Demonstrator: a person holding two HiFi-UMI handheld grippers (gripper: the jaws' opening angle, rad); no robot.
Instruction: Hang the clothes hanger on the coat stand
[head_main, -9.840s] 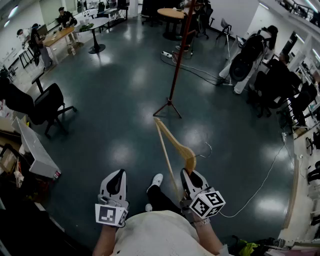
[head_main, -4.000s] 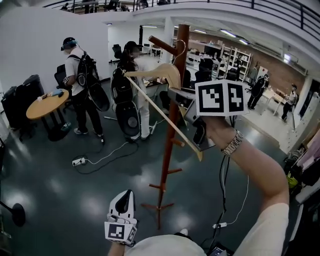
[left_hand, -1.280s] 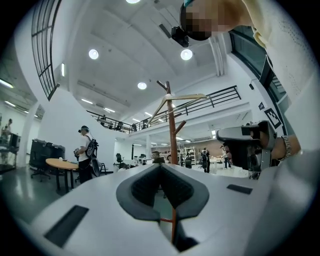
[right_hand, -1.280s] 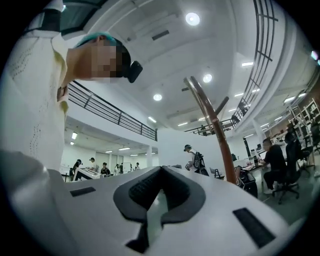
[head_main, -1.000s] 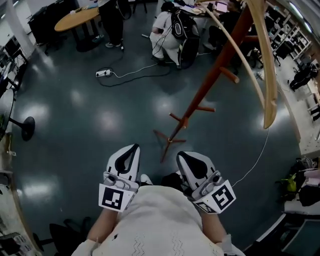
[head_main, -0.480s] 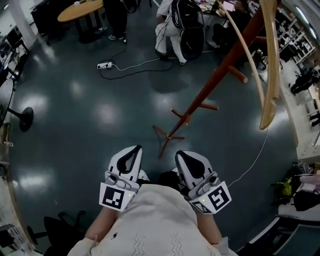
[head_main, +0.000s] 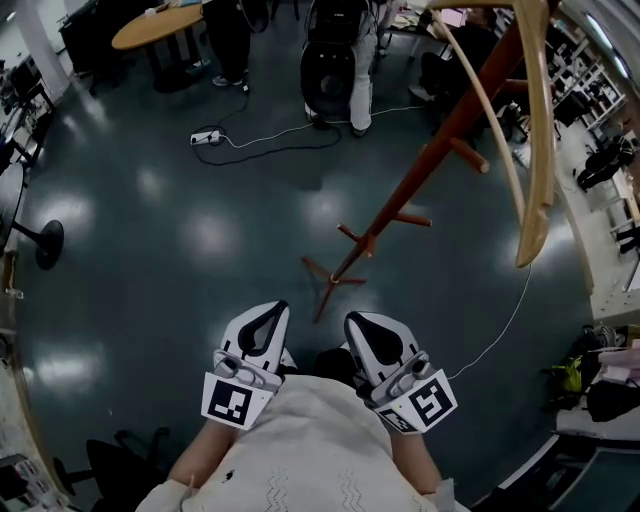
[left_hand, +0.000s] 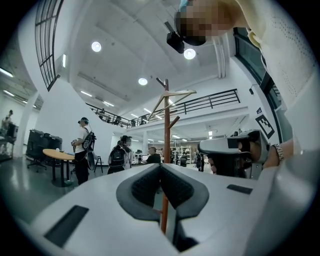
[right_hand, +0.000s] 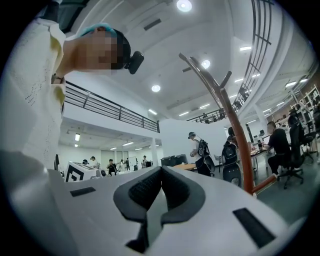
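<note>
Two claws low in the lower middle of the head view, close to the body: left claw (head_main: 272, 312) and right claw (head_main: 358, 324), each with jaws pressed together, clamped on nothing. Hanger (head_main: 540, 130) of pale wood high at the upper right, up against the coat stand (head_main: 420, 165), well apart from both claws; hook out of the frame. Judged from this, hanging step most likely done, claws at rest. Next, probably only to check that the hanger sits steady, with no need to grip again.
</note>
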